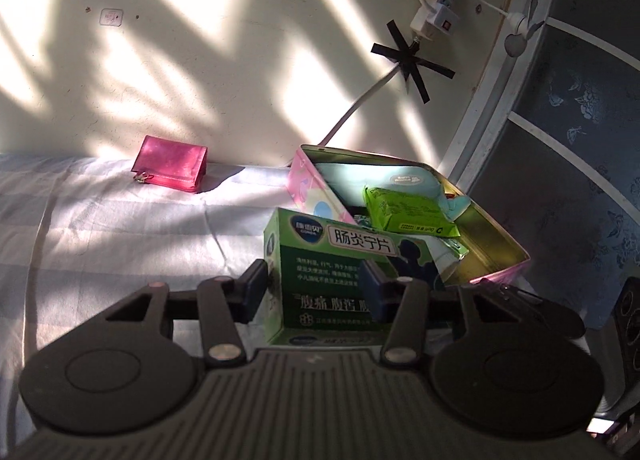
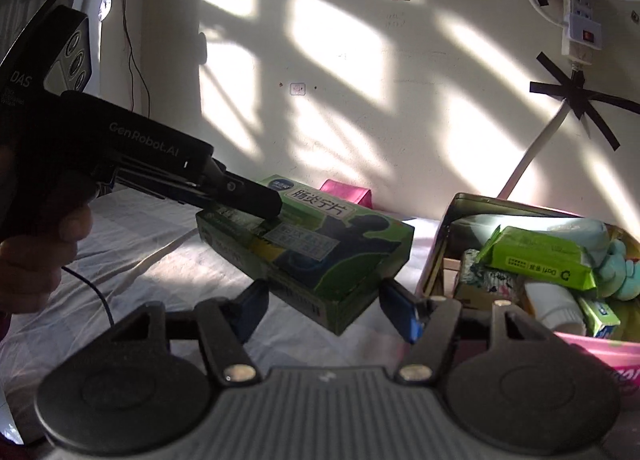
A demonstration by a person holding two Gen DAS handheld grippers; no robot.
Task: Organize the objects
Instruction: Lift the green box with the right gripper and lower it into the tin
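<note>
Medicine box (image 1: 336, 276): green carton, white label strip with Chinese print, dark figure graphic. We note it gripped in the left claw (image 1: 316, 288), lifted clear of the bed (image 1: 100, 228), just beside the pink tin (image 1: 500, 256). Right claw (image 2: 332, 308) spread wide, carrying nothing. Step, as we judge: transfer into the tin. Next move calls for clearing the rim and finding room beside the green packet (image 1: 408, 212).
</note>
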